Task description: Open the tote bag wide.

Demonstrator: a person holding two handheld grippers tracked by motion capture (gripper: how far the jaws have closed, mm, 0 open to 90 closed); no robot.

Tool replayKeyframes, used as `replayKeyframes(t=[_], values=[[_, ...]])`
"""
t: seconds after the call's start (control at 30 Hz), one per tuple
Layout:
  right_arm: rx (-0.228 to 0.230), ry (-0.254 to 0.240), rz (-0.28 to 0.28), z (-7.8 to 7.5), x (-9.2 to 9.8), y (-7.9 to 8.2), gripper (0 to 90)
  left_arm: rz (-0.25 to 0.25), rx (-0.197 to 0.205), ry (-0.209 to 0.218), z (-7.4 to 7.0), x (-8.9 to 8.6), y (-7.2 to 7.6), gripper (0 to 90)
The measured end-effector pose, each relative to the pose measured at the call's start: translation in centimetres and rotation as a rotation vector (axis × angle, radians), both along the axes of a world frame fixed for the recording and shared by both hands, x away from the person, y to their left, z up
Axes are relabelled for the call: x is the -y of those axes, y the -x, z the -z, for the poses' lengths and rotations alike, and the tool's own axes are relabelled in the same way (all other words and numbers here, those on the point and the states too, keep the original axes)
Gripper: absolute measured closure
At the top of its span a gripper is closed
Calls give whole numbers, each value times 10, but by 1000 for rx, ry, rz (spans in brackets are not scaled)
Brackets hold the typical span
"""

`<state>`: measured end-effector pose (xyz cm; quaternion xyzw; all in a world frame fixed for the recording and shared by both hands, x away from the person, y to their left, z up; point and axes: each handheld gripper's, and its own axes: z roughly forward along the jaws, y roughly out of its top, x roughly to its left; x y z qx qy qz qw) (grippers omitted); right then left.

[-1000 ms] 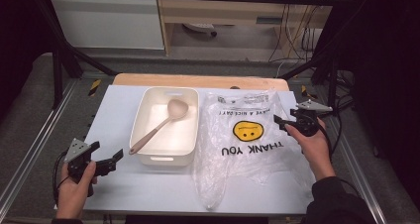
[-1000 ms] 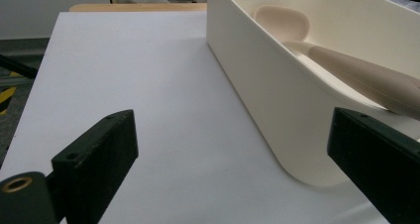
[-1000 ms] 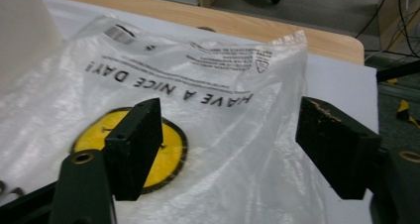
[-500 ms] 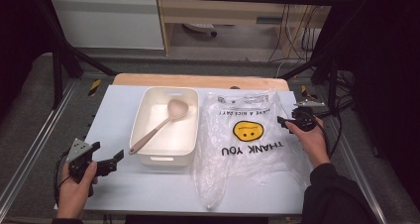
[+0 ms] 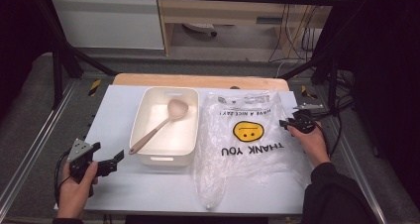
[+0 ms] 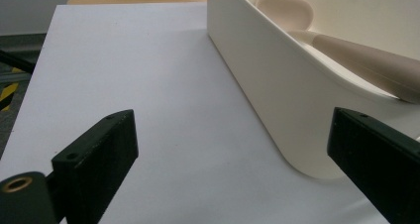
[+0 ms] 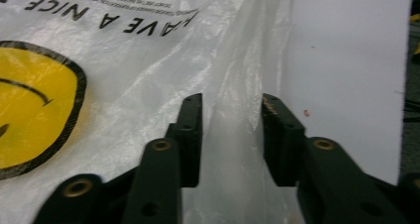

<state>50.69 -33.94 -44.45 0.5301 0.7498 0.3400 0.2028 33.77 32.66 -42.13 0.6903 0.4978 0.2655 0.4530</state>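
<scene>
A clear plastic bag (image 5: 252, 140) printed with a yellow smiley and "THANK YOU" lies flat on the white table, right of a cream tub (image 5: 168, 159). A beige spoon (image 5: 158, 127) rests slanted inside the tub. My right gripper (image 5: 285, 125) sits at the bag's right edge. In the right gripper view its jaws (image 7: 232, 102) are narrowly open, with a raised fold of the bag (image 7: 124, 60) between them. My left gripper (image 5: 111, 162) is held low near the tub's front left corner. It is wide open (image 6: 233, 120) and empty, facing the tub wall (image 6: 277, 85) and the spoon (image 6: 356, 60).
The white table top (image 5: 119, 120) rests on a wooden board (image 5: 198, 80) inside a metal frame. Cables (image 5: 341, 110) hang off the right side. Bare table surface (image 6: 138, 65) stretches left of the tub.
My right gripper has edged slightly left onto the bag's right edge. The left gripper, tub and spoon have stayed nearly still.
</scene>
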Motion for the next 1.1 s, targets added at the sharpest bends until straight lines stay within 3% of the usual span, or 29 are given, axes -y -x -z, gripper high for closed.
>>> replayKeyframes(t=[0.17,0.3,0.57,0.7,0.9,1.1], values=[[-8,-24,-40,2,-1,3,876,0,0,-3,0,0,0,53],[-11,-41,-51,3,1,7,900,-1,1,-2,0,0,0,53],[10,-78,21,2,10,16,900,-6,4,-1,0,-1,1,53],[14,-98,85,1,22,19,900,-3,3,-4,-1,0,1,53],[34,-131,182,-2,35,15,900,-7,0,-8,0,0,1,52],[45,-145,263,-4,36,10,900,-9,-1,-12,0,-1,0,53]])
